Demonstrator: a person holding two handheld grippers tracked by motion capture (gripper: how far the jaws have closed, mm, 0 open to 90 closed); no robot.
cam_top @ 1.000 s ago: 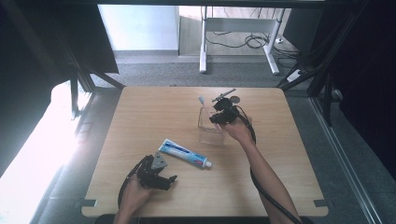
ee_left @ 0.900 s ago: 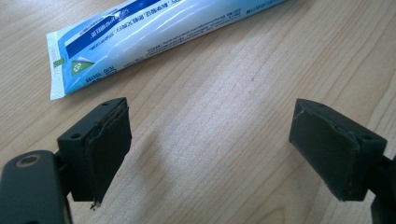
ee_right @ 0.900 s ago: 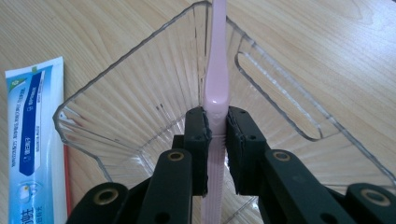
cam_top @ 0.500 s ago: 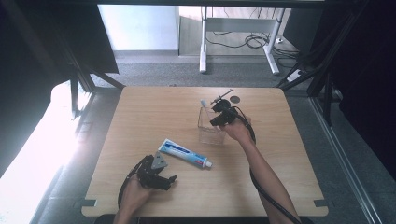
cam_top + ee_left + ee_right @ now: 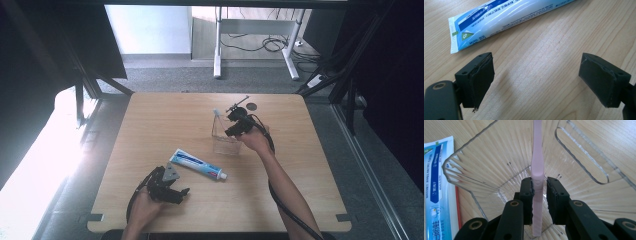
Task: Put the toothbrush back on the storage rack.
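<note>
On the counter (image 5: 150, 120), a clear container (image 5: 226, 136) stands right of frame centre in the high view, the right gripper (image 5: 237, 125) at its rim. The toothpaste tube (image 5: 196, 164) lies slantwise just up-right of the left gripper (image 5: 170, 192), fingers spread and empty. The right gripper view adds its fingers clamping a pink toothbrush (image 5: 537, 170), long axis running into the container.

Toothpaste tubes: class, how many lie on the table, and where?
1. The toothpaste tube lies flat on the wooden table, near the middle, between the left gripper and the clear holder. None seems hidden.
</note>
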